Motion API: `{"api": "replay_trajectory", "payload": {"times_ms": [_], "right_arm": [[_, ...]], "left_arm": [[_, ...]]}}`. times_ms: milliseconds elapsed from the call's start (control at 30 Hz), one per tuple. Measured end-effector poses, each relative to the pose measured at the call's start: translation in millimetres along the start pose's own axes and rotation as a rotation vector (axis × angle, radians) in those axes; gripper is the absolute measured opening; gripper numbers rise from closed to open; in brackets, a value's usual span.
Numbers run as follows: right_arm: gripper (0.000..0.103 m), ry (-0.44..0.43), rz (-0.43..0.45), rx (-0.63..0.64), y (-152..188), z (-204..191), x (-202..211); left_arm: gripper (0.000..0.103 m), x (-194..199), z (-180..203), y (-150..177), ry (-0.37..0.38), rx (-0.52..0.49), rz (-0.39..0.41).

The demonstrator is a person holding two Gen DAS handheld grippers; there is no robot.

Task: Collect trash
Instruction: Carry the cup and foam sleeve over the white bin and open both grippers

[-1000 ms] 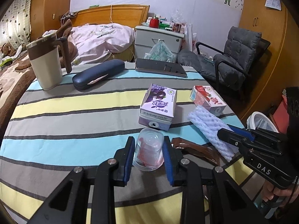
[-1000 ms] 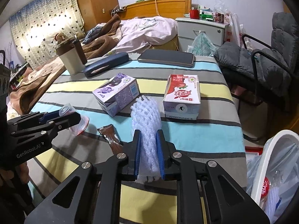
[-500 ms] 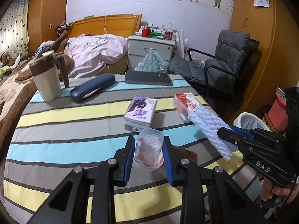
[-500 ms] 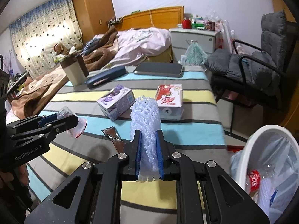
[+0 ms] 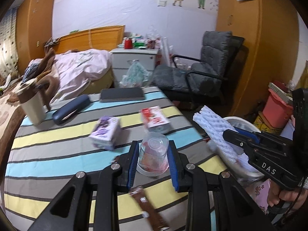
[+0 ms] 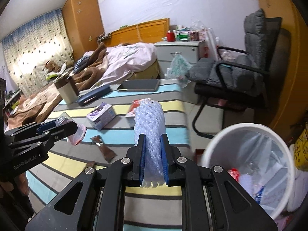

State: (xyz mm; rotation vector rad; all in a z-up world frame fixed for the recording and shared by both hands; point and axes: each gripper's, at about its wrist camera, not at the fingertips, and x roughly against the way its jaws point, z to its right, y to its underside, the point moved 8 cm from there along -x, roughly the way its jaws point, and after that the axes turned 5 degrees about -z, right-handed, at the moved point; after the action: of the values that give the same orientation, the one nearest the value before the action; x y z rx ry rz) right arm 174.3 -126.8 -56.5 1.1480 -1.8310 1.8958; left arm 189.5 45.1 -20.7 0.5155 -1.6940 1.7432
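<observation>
- Since a second ago you've lifted both pieces of trash off the tabletop (image 5: 57,140) and swung right; the white trash bin (image 6: 211,150) is now big in the right wrist view, where earlier only its rim showed.
- Foam fruit net (image 6: 150,127): pinched between the pads of your right tool (image 6: 153,159), standing upright, above the tabletop edge and just left of the bin, not yet over the opening.
- Clear plastic cup (image 5: 153,154) with red residue: clamped mouth-toward-camera in your left tool (image 5: 153,161), held above the striped cloth, well short of the bin.
- Meaning for the task: both pickups look done and you're mid-carry; the net probably drops first, since it's the nearer one.
- Still lying on the tabletop: brown wrapper (image 6: 103,149), purple carton (image 5: 105,132), red carton (image 5: 155,119). Likely the next trash.
- Probably not trash: mug (image 5: 31,105), blue case (image 5: 71,108), tablet (image 5: 122,94).
- Right wrist view only: the bin's inside, with a clear liner and a red item already in it.
- Left wrist view only: your right hand (image 5: 284,198) on the tool's grip, and the net's far end sticking out over the bin rim; here the bin is mostly hidden behind net and tool.
- Both views are motion-blurred, so carton print is unreadable.
</observation>
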Motion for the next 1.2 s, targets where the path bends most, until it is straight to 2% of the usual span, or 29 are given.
{"api": "replay_trajectory", "payload": {"times_ms": [567, 833, 1200], "right_arm": [[0.017, 0.157, 0.040, -0.130, 20, 91, 42], [0.017, 0.197, 0.040, -0.171, 31, 116, 55], [0.017, 0.222, 0.013, -0.204, 43, 140, 57]], "left_arm": [[0.031, -26, 122, -11, 0.138, -0.127, -0.023], [0.031, -36, 160, -10, 0.170, -0.179, -0.040], [0.031, -54, 194, -3, 0.199, -0.213, -0.078]]}}
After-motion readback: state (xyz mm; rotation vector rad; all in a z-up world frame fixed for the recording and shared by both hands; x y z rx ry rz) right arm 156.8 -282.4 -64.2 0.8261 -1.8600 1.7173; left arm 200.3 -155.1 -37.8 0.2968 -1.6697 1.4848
